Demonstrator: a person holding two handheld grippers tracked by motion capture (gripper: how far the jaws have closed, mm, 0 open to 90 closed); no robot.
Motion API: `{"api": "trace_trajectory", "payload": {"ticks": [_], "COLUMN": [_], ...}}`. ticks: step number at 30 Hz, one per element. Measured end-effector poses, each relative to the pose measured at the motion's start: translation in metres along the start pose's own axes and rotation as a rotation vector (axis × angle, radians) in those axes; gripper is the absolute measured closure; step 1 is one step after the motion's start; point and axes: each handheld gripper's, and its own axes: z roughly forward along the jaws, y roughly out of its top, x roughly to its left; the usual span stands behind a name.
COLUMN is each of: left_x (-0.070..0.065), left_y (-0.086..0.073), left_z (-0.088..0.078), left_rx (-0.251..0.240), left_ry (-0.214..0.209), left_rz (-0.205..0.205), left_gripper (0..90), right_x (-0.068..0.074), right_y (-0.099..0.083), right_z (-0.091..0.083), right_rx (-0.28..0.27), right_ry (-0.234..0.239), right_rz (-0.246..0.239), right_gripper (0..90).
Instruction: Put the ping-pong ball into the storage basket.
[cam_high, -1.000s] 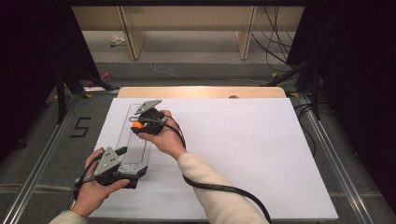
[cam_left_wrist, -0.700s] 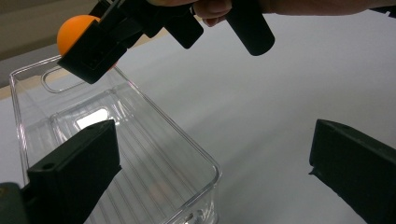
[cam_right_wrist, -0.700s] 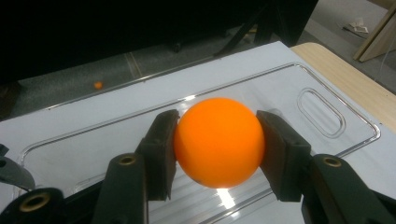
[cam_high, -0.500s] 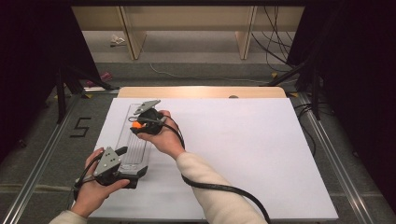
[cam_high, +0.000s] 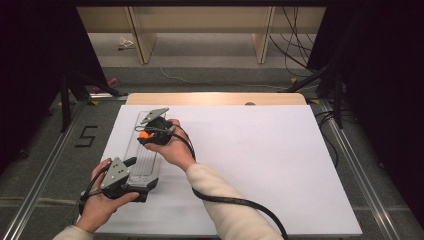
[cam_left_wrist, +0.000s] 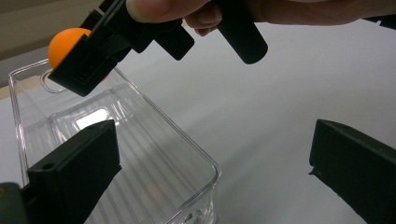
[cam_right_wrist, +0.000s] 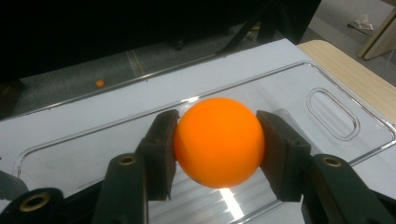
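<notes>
A: Tray (cam_high: 142, 160) first, since it's the biggest thing we handle: a clear plastic tray, long and narrow, with a ribbed floor, rounded corners and an oval handle slot (cam_right_wrist: 332, 113) cut in its far end. Its long axis runs near to far along the left side of the white table (cam_high: 260, 165), the slotted end pointing away from us.

B: And its near end?

A: We have the left gripper (cam_left_wrist: 210, 163) there. Its jaws stand wide apart, one over the tray and one out over the bare table to the right, so the near right corner sits between them with no pad pressing on it.

B: What about our other hand?

A: The right gripper (cam_right_wrist: 217, 149) hangs over the far half of the tray, and its two pads are clamped on the orange ball (cam_right_wrist: 218, 141), one on each side.

B: How does the ball look?

A: Smooth, matte, plain bright orange, round, so it has no long axis to speak of. We hold it above the tray floor, not resting on it.
</notes>
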Motion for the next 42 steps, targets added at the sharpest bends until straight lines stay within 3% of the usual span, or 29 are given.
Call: {"api": "trace_trajectory", "payload": {"ticks": [42], "left_x": [0.000], "left_y": [-0.001], "left_z": [0.000], "left_rx": [0.001], "left_ry": [-0.002], "left_rz": [-0.002], "left_gripper": [1.2], "right_x": [0.003], "right_y": [-0.019], "right_z": [0.023], "right_rx": [0.090], "right_ry": [0.014], "right_rz": [0.006], "right_gripper": [51.0]}}
